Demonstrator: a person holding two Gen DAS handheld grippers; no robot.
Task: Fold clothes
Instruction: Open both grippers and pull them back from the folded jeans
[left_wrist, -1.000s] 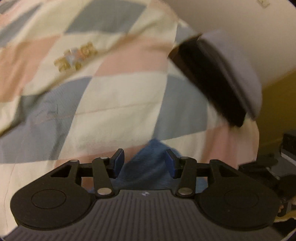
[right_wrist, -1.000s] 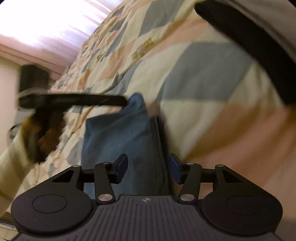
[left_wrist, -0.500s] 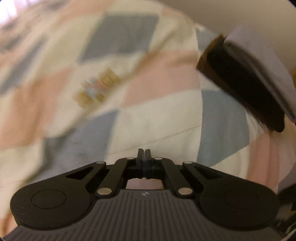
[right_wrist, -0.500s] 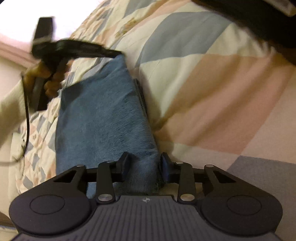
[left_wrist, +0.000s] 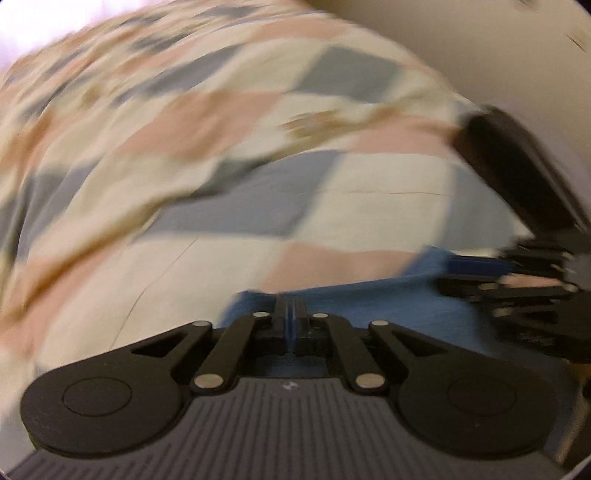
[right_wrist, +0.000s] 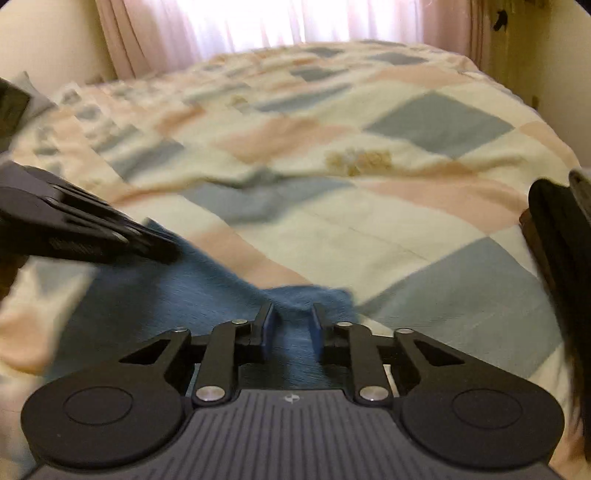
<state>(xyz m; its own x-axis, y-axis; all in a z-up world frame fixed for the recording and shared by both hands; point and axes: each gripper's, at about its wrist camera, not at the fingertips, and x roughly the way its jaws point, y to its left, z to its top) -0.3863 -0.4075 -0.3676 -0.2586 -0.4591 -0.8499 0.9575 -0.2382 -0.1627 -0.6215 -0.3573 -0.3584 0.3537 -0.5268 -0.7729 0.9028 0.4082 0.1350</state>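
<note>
A folded blue garment lies on the patchwork bedspread. My right gripper has its jaws closed partway around a bunched edge of the blue cloth. My left gripper is shut at another edge of the blue garment; its blue pads meet, and I cannot see cloth between them. The left gripper also shows at the left of the right wrist view, its tip on the garment. The right gripper shows blurred at the right of the left wrist view.
The bedspread covers the whole bed. A dark folded pile with a grey top lies at the bed's right side and also shows in the right wrist view. Pink curtains hang behind the bed.
Both views swung round toward the window end of the bed. The right jaws stay around the blue cloth. The left gripper, shut half a second ago, now sits at the garment's edge.
</note>
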